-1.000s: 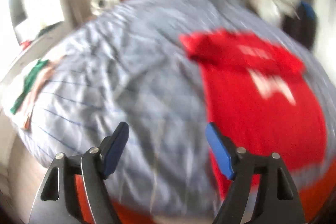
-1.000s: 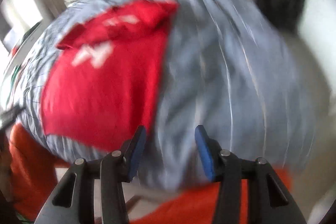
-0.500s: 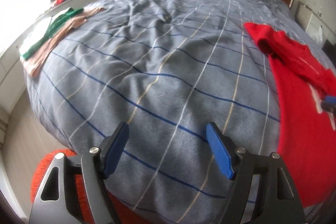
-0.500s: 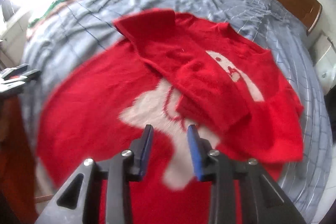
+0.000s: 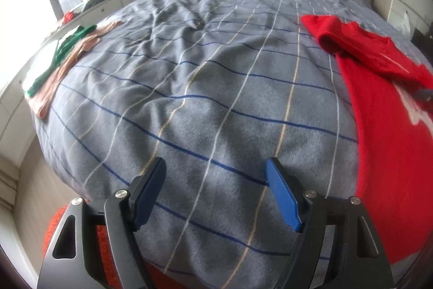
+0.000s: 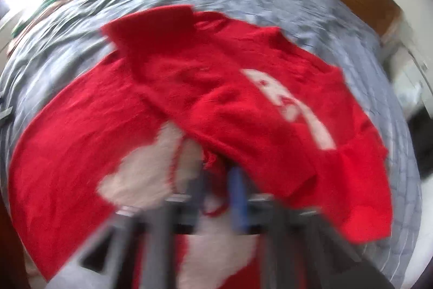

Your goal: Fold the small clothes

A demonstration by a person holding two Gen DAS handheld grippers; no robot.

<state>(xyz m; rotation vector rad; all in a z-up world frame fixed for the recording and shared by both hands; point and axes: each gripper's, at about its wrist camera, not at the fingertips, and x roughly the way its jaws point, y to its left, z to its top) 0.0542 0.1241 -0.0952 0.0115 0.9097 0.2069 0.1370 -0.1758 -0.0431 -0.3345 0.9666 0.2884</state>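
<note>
Red knit sweater (image 6: 205,104) with white motif lies on the right of the bed's grey checked blanket (image 5: 205,88), partly folded. Right hand-held gripper (image 6: 219,194), blurred, sits low over its near middle; grip state cannot be told. Left hand-held gripper (image 5: 215,191) released, above bare blanket. Green and pink clothes (image 5: 62,56) far left.

Left gripper (image 5: 216,191): jaws spread wide, nothing between the blue pads (image 5: 282,198); fingers point toward 12 o'clock, frame sharp. Right gripper (image 6: 220,192): heavily motion-blurred, fingers toward 12 o'clock, blue pads close together with a narrow gap; whether they pinch anything cannot be resolved.
</note>
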